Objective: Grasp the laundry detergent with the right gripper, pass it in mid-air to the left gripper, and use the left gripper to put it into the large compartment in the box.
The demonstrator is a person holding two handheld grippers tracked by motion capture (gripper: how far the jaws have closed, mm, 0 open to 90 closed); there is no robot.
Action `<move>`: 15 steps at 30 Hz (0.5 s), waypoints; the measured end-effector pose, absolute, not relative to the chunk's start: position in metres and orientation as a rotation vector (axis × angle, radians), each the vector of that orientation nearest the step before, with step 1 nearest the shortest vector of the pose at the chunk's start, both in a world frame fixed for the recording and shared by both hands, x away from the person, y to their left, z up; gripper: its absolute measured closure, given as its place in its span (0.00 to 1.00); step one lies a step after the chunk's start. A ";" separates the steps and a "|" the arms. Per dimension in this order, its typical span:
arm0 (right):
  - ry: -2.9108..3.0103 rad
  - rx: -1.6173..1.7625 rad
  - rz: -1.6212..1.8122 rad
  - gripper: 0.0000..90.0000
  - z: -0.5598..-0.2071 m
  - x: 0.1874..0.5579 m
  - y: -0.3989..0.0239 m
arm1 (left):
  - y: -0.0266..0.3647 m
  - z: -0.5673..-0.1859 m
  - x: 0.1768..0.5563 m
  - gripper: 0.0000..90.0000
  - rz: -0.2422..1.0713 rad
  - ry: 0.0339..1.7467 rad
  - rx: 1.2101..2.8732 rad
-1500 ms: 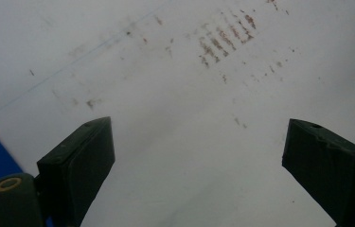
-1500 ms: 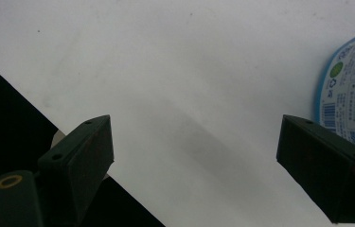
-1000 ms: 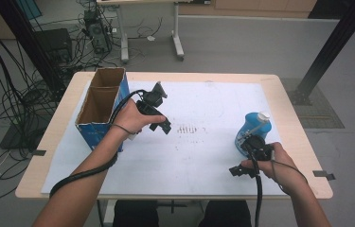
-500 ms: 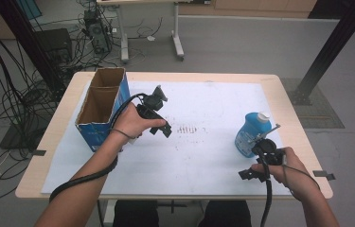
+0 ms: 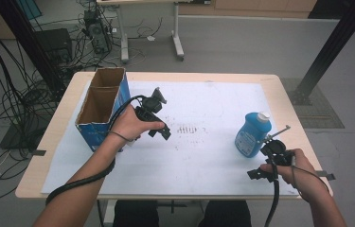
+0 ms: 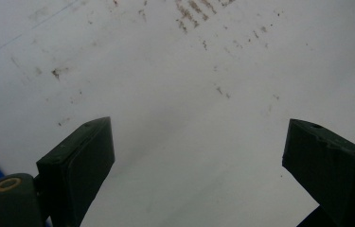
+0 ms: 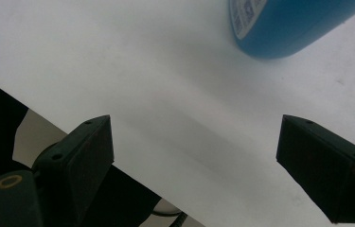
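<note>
Fingers (image 7: 94,156) of the right gripper (image 5: 266,163) stand wide apart with nothing between them, just beside the blue bottle (image 5: 252,135), on its near side, and not touching it. That bottle stands upright on the white sheet (image 5: 203,156) covering the tabletop (image 5: 288,94); in the right gripper view its blue base (image 7: 288,23) sits beyond the fingers. Well apart from the bottle, toward the cardboard box (image 5: 100,106), the left gripper (image 5: 158,125) hovers over the sheet, its fingers (image 6: 83,156) also spread wide and empty, above faint brown marks (image 5: 188,129).
</note>
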State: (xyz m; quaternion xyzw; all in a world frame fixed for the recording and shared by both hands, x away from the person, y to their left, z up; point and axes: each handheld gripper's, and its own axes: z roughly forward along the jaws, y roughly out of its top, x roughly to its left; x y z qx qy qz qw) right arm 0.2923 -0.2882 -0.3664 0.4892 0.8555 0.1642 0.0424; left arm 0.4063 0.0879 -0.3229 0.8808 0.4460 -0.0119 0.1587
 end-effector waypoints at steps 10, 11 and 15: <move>2.598 1.525 0.494 0.13 -0.375 0.297 -0.301 | 0.089 -0.325 0.402 0.11 -0.054 1.269 2.549; 2.591 1.533 0.509 0.13 -0.377 0.298 -0.303 | 0.089 -0.325 0.402 0.11 -0.055 1.272 2.553; 2.584 1.537 0.518 0.13 -0.379 0.300 -0.307 | 0.088 -0.324 0.401 0.11 -0.049 1.270 2.560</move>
